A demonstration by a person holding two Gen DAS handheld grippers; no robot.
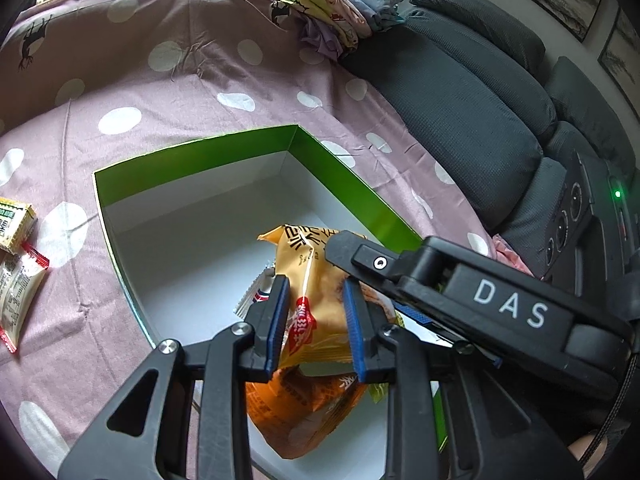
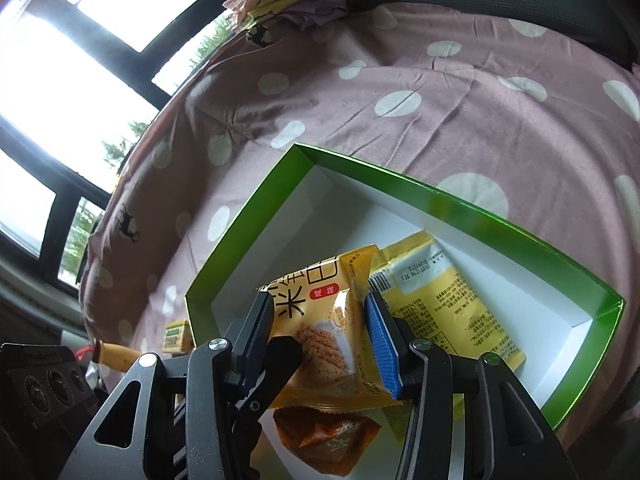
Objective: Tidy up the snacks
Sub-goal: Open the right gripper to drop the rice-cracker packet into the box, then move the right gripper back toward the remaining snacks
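Observation:
A green box (image 1: pixel 200 148) with a white inside lies open on the pink dotted cloth; it also shows in the right wrist view (image 2: pixel 480 216). My left gripper (image 1: pixel 316 320) is shut on a yellow-orange snack packet (image 1: pixel 308 276) held above the box. The right gripper (image 1: pixel 420 276) reaches in from the right beside that packet. In the right wrist view my right gripper (image 2: pixel 320 340) is shut on a yellow cracker packet (image 2: pixel 320 308) over the box. A darker orange packet (image 2: pixel 328 436) and a yellow packet (image 2: pixel 448 296) lie in the box.
Two loose snack packets (image 1: pixel 16 256) lie on the cloth (image 1: pixel 200 80) left of the box. A small yellow packet (image 2: pixel 176 334) lies beside the box's left corner. Folded clothes (image 1: pixel 336 8) sit at the back. A grey sofa (image 1: pixel 480 100) runs along the right.

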